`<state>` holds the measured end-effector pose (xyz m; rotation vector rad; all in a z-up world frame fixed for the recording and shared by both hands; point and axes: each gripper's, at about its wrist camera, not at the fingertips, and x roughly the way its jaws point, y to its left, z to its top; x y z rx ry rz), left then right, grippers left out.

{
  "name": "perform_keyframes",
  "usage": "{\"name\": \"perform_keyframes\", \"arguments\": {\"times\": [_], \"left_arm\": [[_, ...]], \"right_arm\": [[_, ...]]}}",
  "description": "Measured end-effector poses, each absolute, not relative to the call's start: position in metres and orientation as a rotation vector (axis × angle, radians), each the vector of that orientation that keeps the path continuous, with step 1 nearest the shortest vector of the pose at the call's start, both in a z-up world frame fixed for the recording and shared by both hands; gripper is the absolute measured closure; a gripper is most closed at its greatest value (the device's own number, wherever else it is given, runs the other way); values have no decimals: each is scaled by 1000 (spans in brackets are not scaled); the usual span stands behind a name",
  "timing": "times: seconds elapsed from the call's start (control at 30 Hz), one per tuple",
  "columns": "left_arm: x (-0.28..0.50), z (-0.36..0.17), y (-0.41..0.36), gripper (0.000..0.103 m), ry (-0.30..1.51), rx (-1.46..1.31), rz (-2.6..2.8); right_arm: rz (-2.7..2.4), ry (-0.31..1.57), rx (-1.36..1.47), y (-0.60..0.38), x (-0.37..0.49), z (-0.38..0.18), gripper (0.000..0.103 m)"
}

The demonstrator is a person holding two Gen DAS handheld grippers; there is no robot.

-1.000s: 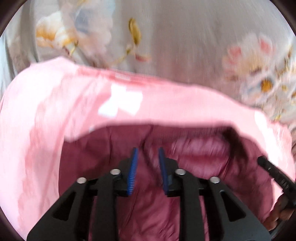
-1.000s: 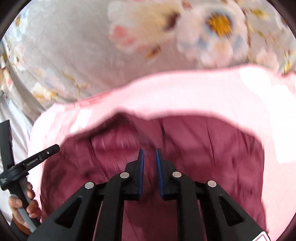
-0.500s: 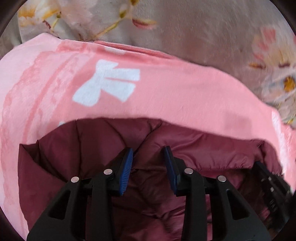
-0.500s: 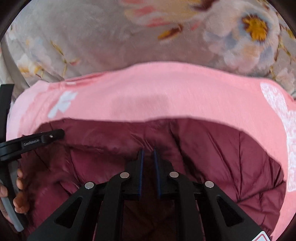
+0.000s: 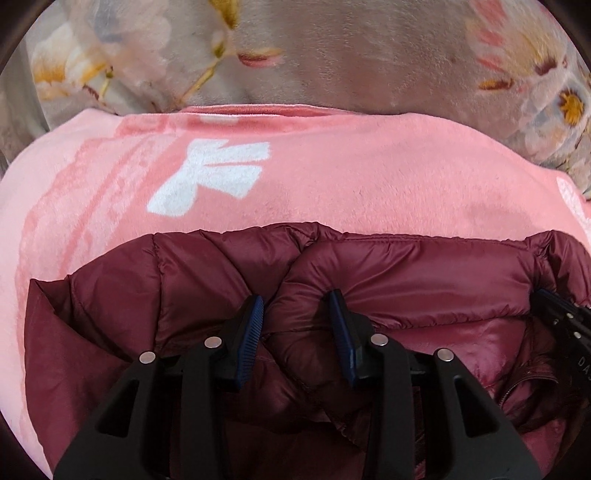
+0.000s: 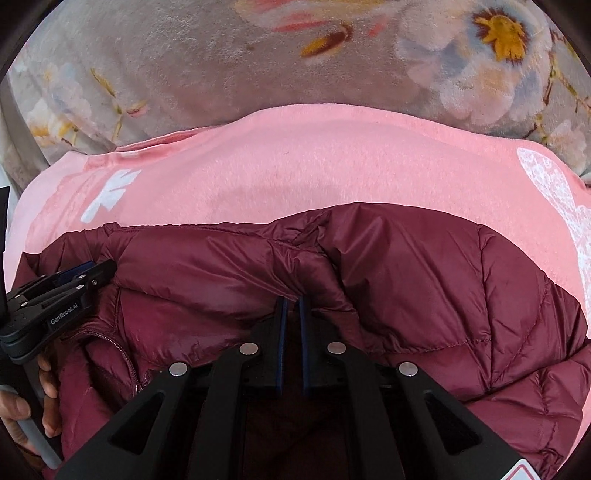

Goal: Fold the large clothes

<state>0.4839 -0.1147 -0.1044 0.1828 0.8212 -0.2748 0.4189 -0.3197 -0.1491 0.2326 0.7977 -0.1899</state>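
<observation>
Maroon quilted puffer jacket bunched on pink blanket; left gripper grasping a fold, right gripper clenched on fabric.

A pink fleece blanket filled the middle of my left view, edge to edge, with a white bow print left of centre and paler streaks running down its left side. In my right view a white lacy print sat at its right edge. Above it, across the top of both frames, lay a grey floral cover, an orange-centred flower at upper right.
</observation>
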Motion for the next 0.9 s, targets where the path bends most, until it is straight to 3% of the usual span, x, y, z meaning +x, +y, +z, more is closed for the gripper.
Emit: {"name": "perform_keyframes", "arguments": {"times": [0.27, 0.37, 0.5, 0.6, 0.67, 0.8, 0.9], "left_arm": [[481, -106, -120, 64, 805, 233, -245], [484, -107, -120, 59, 806, 232, -234], [491, -106, -110, 40, 821, 181, -220], [482, -99, -100, 38, 839, 175, -221], [455, -84, -84, 38, 841, 162, -267], [362, -55, -25, 21, 812, 184, -368], [303, -55, 27, 17, 861, 217, -370]], "right_arm": [[-177, 796, 253, -322, 419, -150, 100], [-162, 794, 285, -326, 420, -152, 100], [-100, 776, 418, -344, 418, -156, 101], [-156, 775, 424, -343, 390, -141, 102], [-154, 747, 395, -332, 350, -118, 84], [-153, 734, 318, -316, 237, -89, 77], [-188, 781, 329, -315, 131, -92, 63]]}}
